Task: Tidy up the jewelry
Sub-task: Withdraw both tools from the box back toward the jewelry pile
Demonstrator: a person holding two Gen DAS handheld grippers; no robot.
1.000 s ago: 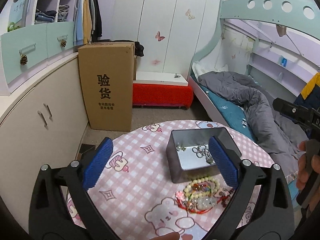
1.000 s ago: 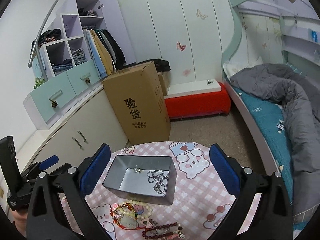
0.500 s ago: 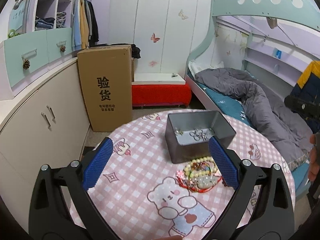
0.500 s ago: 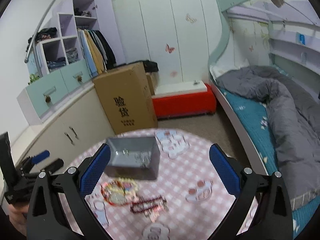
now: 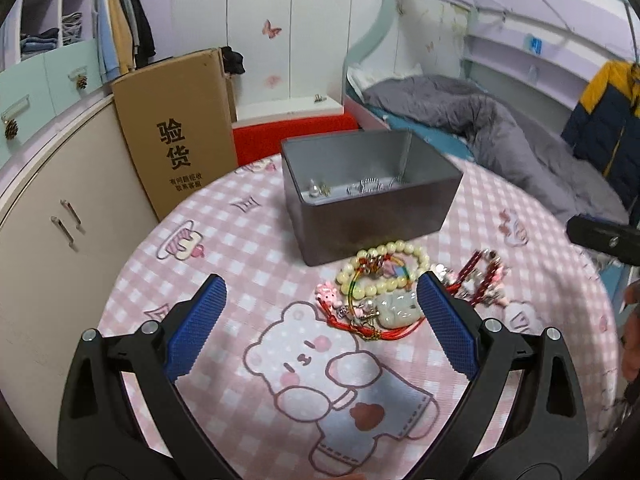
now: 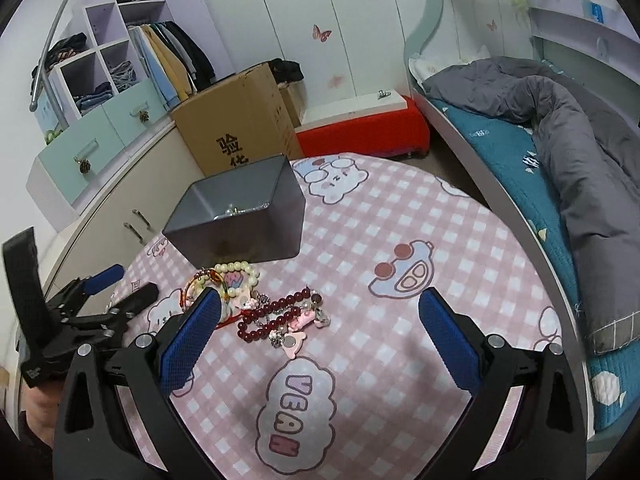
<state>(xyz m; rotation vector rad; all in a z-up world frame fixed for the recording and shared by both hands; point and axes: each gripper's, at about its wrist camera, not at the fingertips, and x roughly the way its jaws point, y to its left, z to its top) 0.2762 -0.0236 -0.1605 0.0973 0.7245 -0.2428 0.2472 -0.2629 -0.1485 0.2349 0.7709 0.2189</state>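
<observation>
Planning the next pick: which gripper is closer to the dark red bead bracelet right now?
Right, I think. The right gripper frames the dark red bead bracelet just ahead; the left gripper faces the pearl pile, bracelet outside its right finger.

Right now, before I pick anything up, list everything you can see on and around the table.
Tin box: one, grey, open, far side of table; a few silver pieces inside.
Pearl bracelet: one, cream, in front of the box.
Red cord bracelet with pale charm: one, tangled under the pearls.
Dark red bead bracelet: one, beside the pile, with pink charms.
Tablecloth: pink check, bear prints.
Cardboard box: one, brown, on the floor behind.
Bed: grey duvet, teal sheet.
Left hand-held gripper: open, empty.
Right hand-held gripper: open, empty.
</observation>
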